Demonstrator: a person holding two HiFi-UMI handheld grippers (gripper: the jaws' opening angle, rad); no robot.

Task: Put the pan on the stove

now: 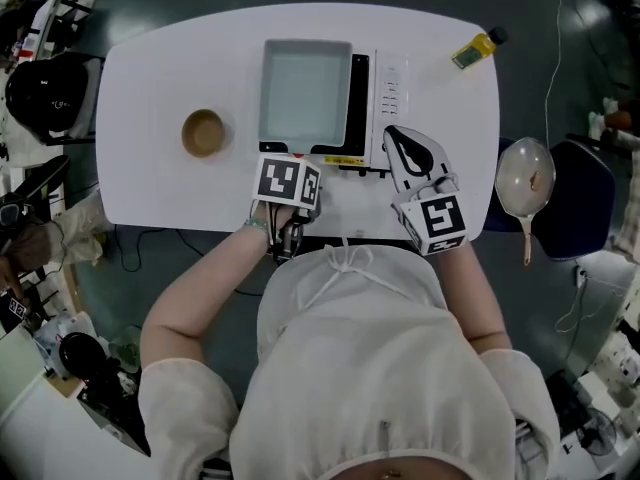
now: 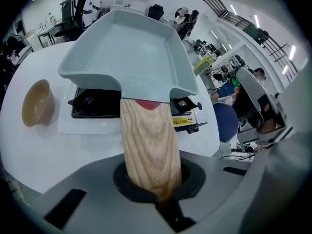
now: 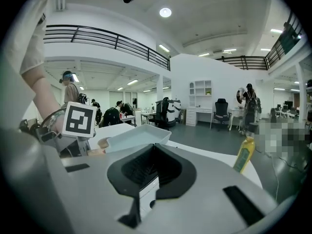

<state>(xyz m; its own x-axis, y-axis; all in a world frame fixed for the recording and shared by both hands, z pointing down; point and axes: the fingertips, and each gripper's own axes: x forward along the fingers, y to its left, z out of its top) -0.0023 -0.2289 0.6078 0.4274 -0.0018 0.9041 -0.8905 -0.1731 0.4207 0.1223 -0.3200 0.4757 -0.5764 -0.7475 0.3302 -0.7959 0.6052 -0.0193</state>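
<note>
A square grey pan [image 1: 305, 93] lies over the black stove [image 1: 361, 88] at the middle of the white table [image 1: 150, 78]. In the left gripper view the pan [image 2: 126, 52] fills the upper half, with the stove [image 2: 92, 104] under it. The pan's wooden handle [image 2: 148, 140] runs back between the jaws of my left gripper [image 2: 156, 189], which is shut on it. In the head view that gripper [image 1: 288, 166] sits at the pan's near edge. My right gripper [image 1: 393, 134] rests beside the stove's white control panel [image 1: 392, 88], jaws together, holding nothing. From the right gripper [image 3: 148, 184] the pan [image 3: 136, 138] shows to the left.
A wooden bowl [image 1: 204, 133] stands left of the stove. A yellow bottle [image 1: 475, 48] lies at the table's far right corner. A round frying pan [image 1: 525, 178] sits on a blue chair [image 1: 575, 203] off the right edge. Chairs and equipment ring the table.
</note>
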